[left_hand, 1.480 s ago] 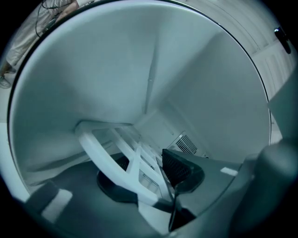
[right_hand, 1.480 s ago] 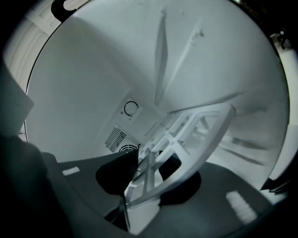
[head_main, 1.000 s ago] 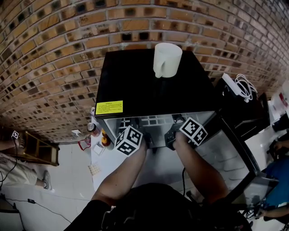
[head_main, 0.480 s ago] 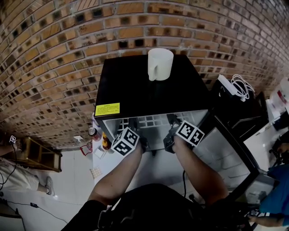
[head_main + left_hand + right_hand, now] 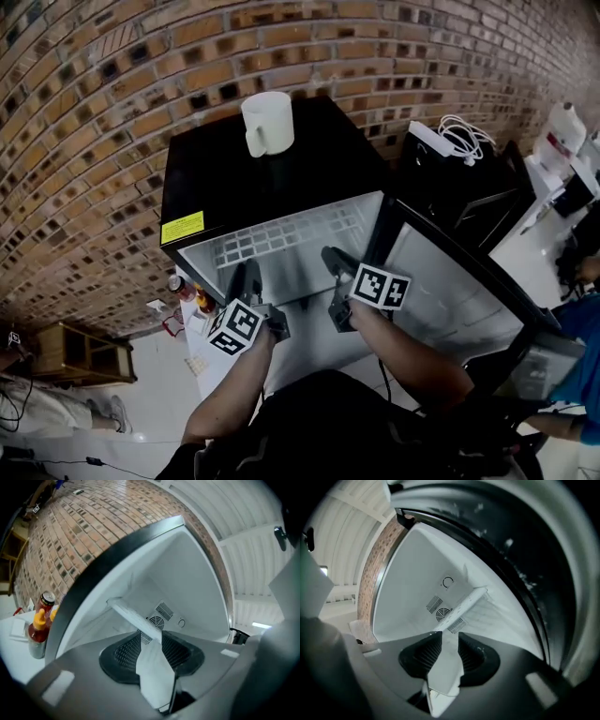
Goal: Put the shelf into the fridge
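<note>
Left claw (image 5: 151,638) and right claw (image 5: 450,638) stand partly open, and their jaws have just been closing. I hold nothing: only white interior shows between the pads. Ahead, the fridge (image 5: 262,178) stands with its door open. The shelf (image 5: 291,234) lies inside it, its front rail (image 5: 133,616) just beyond my tips. By its look, the shelf is a light, stiff grid, probably smooth and slippery. Grip the front rail, one claw toward each end, to keep it level.

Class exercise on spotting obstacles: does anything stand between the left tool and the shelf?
Nothing visible does. The left tool, its jaws having just been closing with nothing between them, faces the shelf inside the open fridge directly.
</note>
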`<state>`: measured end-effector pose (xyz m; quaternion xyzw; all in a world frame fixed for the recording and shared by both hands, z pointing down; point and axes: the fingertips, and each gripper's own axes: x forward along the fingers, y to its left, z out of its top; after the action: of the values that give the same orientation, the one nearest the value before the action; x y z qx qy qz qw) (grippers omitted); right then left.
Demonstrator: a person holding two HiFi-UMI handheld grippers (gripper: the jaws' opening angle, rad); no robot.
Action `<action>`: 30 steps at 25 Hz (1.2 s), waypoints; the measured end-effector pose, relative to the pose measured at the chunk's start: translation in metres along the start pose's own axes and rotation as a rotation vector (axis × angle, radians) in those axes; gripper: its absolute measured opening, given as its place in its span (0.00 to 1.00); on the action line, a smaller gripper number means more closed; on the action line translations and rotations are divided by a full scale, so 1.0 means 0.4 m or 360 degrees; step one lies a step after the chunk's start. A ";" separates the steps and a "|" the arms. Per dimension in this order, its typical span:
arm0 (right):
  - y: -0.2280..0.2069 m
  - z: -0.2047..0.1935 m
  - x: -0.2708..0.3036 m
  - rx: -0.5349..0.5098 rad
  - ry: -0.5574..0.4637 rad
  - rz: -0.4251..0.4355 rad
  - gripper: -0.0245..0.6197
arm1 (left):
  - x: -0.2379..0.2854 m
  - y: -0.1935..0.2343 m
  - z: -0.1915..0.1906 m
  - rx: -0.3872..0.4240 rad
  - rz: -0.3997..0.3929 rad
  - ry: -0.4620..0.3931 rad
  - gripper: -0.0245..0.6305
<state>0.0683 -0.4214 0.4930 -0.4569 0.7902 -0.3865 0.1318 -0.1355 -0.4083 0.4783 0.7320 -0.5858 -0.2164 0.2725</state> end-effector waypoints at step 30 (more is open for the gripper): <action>0.224 -0.162 -0.513 -0.0486 0.0052 0.0420 0.05 | -0.595 -0.234 -0.087 0.0471 -0.0454 0.0257 0.04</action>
<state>0.0886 -0.1951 0.4409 -0.3579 0.8947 -0.2488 0.0975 -0.0966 -0.1554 0.4430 0.8543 -0.4780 -0.1053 0.1747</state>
